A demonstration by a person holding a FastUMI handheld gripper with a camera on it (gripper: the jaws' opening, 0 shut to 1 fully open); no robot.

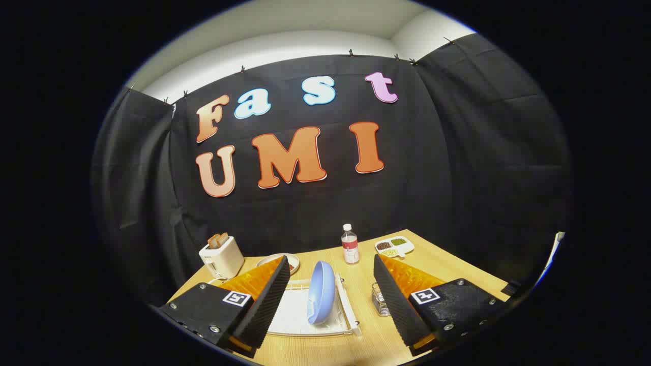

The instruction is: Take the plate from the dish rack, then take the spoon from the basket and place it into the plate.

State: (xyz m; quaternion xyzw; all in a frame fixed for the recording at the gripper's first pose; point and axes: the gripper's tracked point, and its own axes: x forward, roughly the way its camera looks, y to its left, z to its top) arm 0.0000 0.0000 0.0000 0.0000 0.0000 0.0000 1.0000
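The gripper [331, 300] stands wide open, its fingers [264, 305] touching nothing. Between them, at twelve o'clock just ahead, the blue plate [321, 292] stands on edge in the white dish rack [295, 315], its long axis upright, leaning slightly toward one o'clock. The wire basket [379, 300] sits beside the right finger; bare table [356, 345] surrounds the rack.

A pale blue plate [321, 292] is standing on edge in the white dish rack [295, 312]; a wire basket [380, 300] is sitting at its 3 o'clock.
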